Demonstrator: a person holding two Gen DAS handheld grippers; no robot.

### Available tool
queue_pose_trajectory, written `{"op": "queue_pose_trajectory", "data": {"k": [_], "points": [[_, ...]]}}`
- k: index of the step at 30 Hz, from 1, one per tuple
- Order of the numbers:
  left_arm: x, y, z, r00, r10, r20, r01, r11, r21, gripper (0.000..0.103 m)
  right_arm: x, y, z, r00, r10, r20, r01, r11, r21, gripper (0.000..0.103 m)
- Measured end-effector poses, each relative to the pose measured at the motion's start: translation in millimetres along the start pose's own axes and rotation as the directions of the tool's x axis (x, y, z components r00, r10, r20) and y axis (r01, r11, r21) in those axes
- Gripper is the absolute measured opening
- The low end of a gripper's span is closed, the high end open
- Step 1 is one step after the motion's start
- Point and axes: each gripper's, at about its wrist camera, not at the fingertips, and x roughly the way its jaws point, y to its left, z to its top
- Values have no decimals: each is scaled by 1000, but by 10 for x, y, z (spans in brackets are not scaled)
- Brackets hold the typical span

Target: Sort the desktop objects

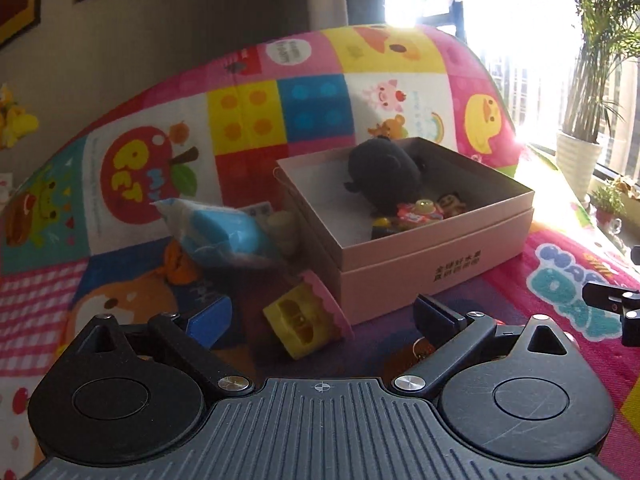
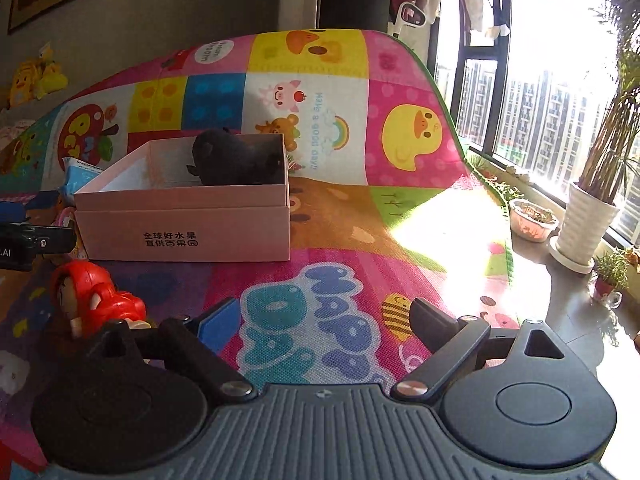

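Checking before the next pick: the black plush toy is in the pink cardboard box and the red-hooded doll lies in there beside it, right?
Not quite. The black plush toy is in the pink cardboard box, but the red-hooded doll lies outside it on the colourful play mat, as the right wrist view shows.

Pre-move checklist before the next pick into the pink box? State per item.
1. Left tongs open, nothing between them: ok.
2. Right tongs open, nothing between them: ok.
3. Pink box open-topped, bare floor left inside: ok.
4. Yellow toy just ahead of left tongs, lying tilted against the box: ok.
5. Red figure lies left of right tongs, not between them: not ok.
6. Blue packet resting stably: cannot tell.
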Motion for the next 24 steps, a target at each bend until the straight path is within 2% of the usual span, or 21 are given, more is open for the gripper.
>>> {"op": "queue_pose_trajectory", "data": {"k": [3, 5, 6, 8, 9, 10, 13, 15, 19, 21, 22, 24], "points": [[181, 101, -22, 997, 3, -72, -7, 998, -55, 99, -14, -5, -5, 1000, -4, 9, 4, 1000, 5, 97], [206, 200, -26, 996, -25, -85, 14, 992, -126, 84, -13, -7, -5, 1000, -2, 9, 2, 1000, 8, 98], [206, 253, -23, 995, -42, -90, 27, 986, -166, 71, -7, -6, -5, 1000, -1, 7, 1, 1000, 9, 98], [186, 331, -34, 995, -58, -86, 39, 976, -213, 61, 2, -8, -4, 1000, 0, 2, 0, 1000, 9, 98], [176, 371, -39, 994, -62, -87, 40, 971, -237, 51, 4, -9, -3, 1000, 0, 2, 0, 1000, 10, 98], [162, 402, -46, 994, -64, -91, 39, 967, -253, 48, 3, -8, -3, 1000, 0, 3, 0, 1000, 10, 98], [65, 473, -73, 991, -96, -91, 64, 950, -306, 47, 10, -9, -6, 1000, -2, 2, 2, 1000, 10, 98], [-64, 467, -81, 986, -143, -84, 108, 939, -326, 47, 12, -7, -6, 1000, -3, 2, 3, 1000, 9, 98], [-345, 408, -130, 955, -288, -66, 241, 888, -392, 47, 10, -2, -10, 1000, -4, 2, 4, 1000, 8, 99], [-401, 386, -170, 955, -289, -70, 240, 887, -394, 48, 11, 0, -13, 1000, -6, 2, 6, 1000, 7, 99], [-403, 394, -186, 957, -279, -73, 230, 891, -392, 56, 10, 2, -16, 1000, -6, 2, 6, 1000, 5, 99], [-384, 470, -230, 967, -244, -78, 190, 888, -418, 60, 8, 6, -20, 1000, -10, 5, 9, 1000, 3, 100]]}}
